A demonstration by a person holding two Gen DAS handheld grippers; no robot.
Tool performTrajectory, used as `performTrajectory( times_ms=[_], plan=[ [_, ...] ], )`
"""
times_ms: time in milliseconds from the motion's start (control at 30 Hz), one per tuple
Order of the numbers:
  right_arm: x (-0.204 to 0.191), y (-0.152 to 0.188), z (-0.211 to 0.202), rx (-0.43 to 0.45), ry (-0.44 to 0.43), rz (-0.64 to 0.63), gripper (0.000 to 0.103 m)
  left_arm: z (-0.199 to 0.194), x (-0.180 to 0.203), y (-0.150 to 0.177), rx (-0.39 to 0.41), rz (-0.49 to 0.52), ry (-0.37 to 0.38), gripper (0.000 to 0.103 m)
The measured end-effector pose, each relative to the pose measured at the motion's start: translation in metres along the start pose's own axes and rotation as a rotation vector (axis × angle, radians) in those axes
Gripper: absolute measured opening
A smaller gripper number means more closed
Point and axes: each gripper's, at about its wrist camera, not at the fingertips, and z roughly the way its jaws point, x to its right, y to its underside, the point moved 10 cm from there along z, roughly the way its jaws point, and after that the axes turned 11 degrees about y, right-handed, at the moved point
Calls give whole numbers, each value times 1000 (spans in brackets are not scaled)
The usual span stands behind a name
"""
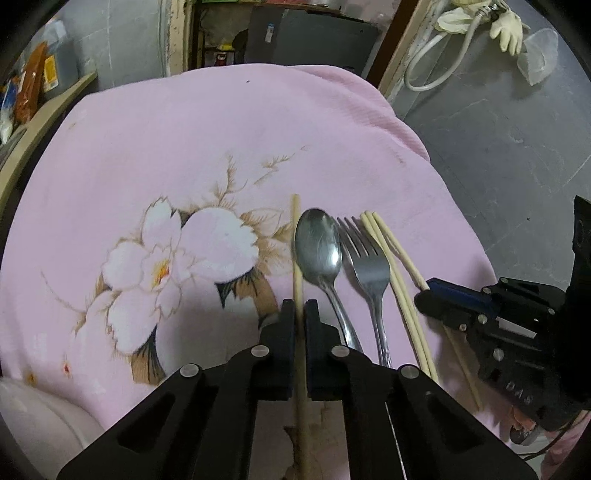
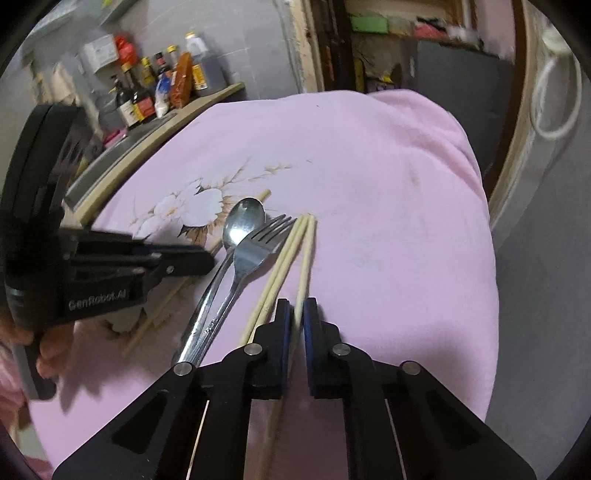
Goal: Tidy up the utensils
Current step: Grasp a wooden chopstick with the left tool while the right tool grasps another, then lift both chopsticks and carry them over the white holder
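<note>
On the pink flowered cloth (image 1: 221,147) lie a steel spoon (image 1: 318,247), a steel fork (image 1: 369,269) and a pair of pale chopsticks (image 1: 395,280) side by side. My left gripper (image 1: 300,308) is shut on a single chopstick (image 1: 296,236) just left of the spoon. My right gripper (image 2: 299,306) is shut on another chopstick (image 2: 307,254), right of the pair (image 2: 286,258). In the right wrist view the spoon (image 2: 243,221) and fork (image 2: 255,251) lie left of them. The right gripper also shows in the left wrist view (image 1: 424,295), the left in the right wrist view (image 2: 207,260).
A shelf with sauce bottles (image 2: 147,92) runs along the left of the cloth. A white bowl (image 1: 33,417) sits at the near left corner. The grey floor (image 1: 498,147) lies past the cloth's right edge, with a hose and gloves (image 1: 506,22).
</note>
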Motion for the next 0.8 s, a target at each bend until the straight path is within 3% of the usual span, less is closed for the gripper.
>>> performTrajectory(
  times_ms=[300, 633, 800],
  plan=[
    [5, 5, -21, 68, -22, 99, 3, -23, 4, 21, 71, -47, 14, 2],
    [-14, 0, -77, 388, 37, 71, 3, -81, 22, 25, 349, 43, 15, 2],
    [-31, -14, -109, 596, 91, 51, 3, -123, 36, 16, 556, 113, 15, 2]
  ],
)
